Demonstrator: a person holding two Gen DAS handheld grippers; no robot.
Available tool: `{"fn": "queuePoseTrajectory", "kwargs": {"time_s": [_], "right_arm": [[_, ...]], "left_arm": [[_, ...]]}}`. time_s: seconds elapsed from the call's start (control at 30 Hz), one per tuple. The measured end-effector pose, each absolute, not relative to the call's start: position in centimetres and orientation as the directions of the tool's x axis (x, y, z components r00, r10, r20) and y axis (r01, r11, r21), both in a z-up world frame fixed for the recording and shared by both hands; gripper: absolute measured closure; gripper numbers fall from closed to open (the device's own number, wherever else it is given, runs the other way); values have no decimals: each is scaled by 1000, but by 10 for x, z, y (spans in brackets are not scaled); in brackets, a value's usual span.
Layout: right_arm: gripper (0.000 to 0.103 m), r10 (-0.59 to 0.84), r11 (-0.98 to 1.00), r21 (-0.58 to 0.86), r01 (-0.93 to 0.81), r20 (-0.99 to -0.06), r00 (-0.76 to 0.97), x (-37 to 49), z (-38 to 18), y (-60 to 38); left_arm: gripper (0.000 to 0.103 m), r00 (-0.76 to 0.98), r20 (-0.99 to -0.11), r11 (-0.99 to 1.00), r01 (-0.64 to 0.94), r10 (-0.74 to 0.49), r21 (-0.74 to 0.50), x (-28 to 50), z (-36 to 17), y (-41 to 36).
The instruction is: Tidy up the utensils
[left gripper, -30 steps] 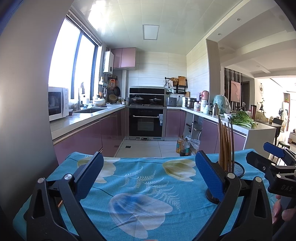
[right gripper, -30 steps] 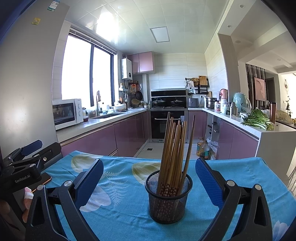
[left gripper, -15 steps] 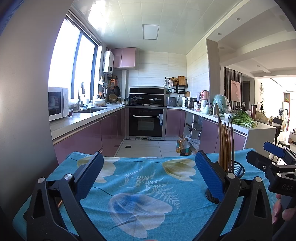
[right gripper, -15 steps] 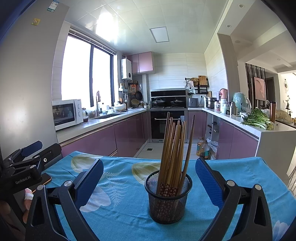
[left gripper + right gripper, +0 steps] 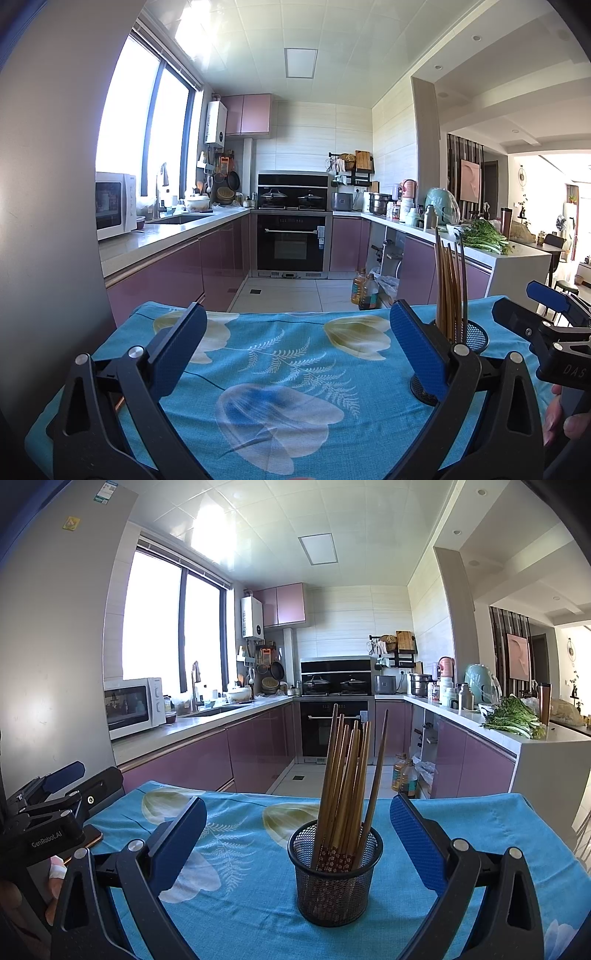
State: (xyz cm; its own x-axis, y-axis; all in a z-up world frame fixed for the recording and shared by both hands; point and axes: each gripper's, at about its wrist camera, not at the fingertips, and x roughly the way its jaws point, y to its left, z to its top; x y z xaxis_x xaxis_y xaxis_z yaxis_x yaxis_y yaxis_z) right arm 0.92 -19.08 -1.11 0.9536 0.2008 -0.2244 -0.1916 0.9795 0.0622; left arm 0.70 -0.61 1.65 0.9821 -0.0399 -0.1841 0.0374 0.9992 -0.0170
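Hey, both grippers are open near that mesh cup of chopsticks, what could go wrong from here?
1. The chopsticks stand tall and lean in the mesh cup; a sideways nudge from the right gripper might tip the cup.
2. The cup stands on a tablecloth; dragging the cloth could shift it.
3. The left gripper sits close beside the right one, so they might bump.

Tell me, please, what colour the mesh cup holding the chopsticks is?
Black; the cup shows best in the right wrist view.
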Motion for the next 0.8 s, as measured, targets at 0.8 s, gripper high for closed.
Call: {"fn": "queuePoseTrajectory", "kwargs": {"time_s": [0.8], "right_arm": [[7,202,979,65,-192,-226,953,10,-11,-192]], "left_arm": [[5,982,-186,999,37,-40,-16,7,16,-7]]}}
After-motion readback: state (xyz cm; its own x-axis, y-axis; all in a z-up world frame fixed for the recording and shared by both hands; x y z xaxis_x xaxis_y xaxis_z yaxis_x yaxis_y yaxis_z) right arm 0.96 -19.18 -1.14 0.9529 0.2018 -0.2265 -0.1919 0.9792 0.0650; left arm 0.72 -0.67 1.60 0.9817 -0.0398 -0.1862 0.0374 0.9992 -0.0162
